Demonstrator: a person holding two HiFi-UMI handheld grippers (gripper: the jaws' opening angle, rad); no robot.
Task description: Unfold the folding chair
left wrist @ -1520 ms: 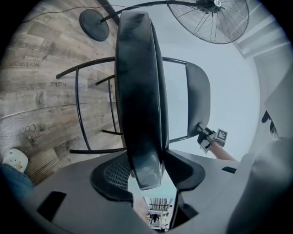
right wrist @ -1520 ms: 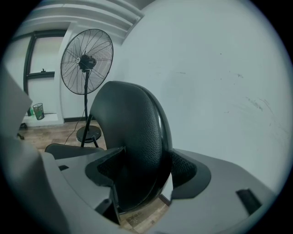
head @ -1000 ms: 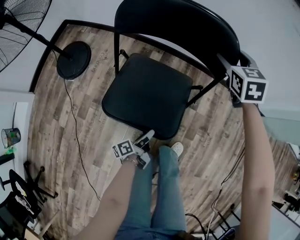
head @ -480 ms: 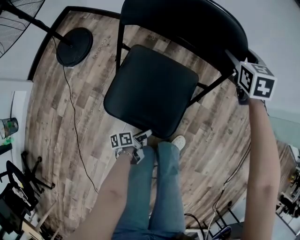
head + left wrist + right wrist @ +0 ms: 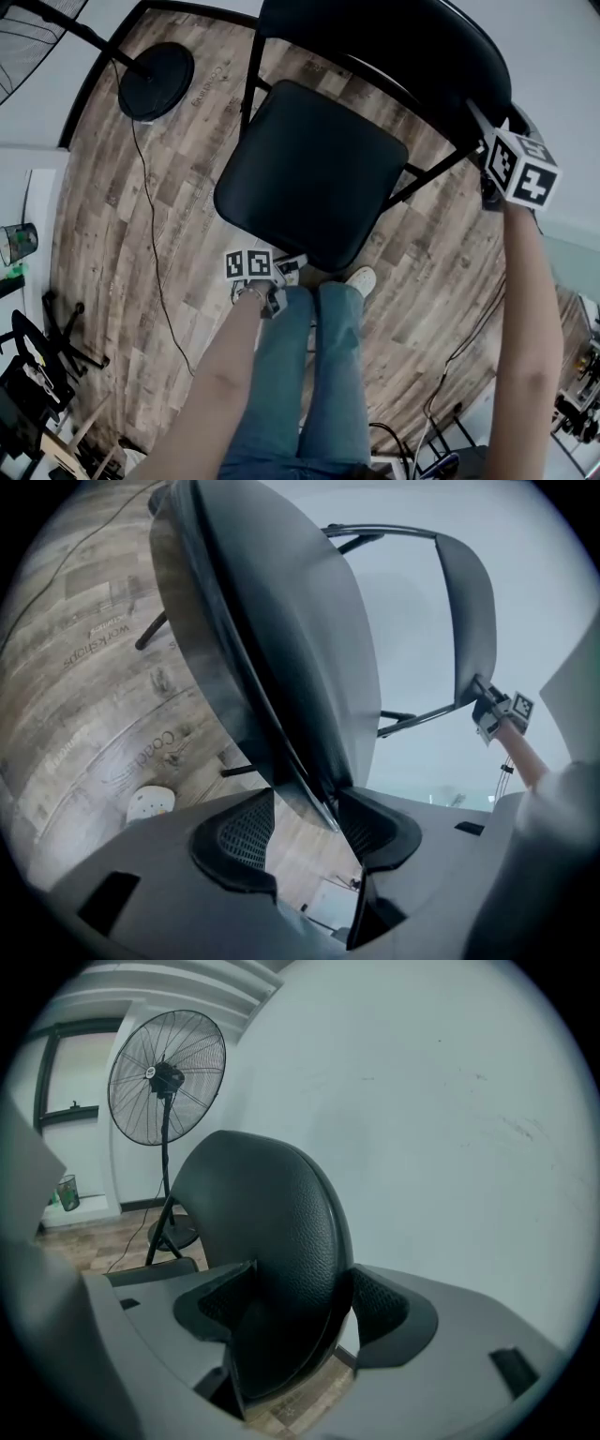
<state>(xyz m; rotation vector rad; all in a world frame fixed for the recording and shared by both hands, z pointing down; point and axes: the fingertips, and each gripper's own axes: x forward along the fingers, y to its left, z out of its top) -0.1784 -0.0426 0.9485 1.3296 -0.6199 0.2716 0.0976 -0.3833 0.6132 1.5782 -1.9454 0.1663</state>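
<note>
- Wood-plank floor (image 5: 112, 216) in grey-brown tones, with a dark baseboard (image 5: 103, 75) along its edge.
- Plain pale wall (image 5: 450, 1101), evenly lit.
- Pedestal fan (image 5: 167, 1077) by the wall on a round black base (image 5: 157, 81).
- A thin black cable (image 5: 155, 272) trails from the base across the floor.
- Dark-framed window (image 5: 75, 1072) behind the fan.
- White ledge (image 5: 28, 187) at the left, with a green-tinted cup (image 5: 19, 242) on it.
- More cables (image 5: 459, 356) lie at the lower right.

Middle filled by black padded folding chair (image 5: 309, 178), pale wall (image 5: 562, 56) close behind, round black fan base (image 5: 156, 82) and thin black cable (image 5: 153, 262) on open wood-plank floor (image 5: 94, 216) at left.
</note>
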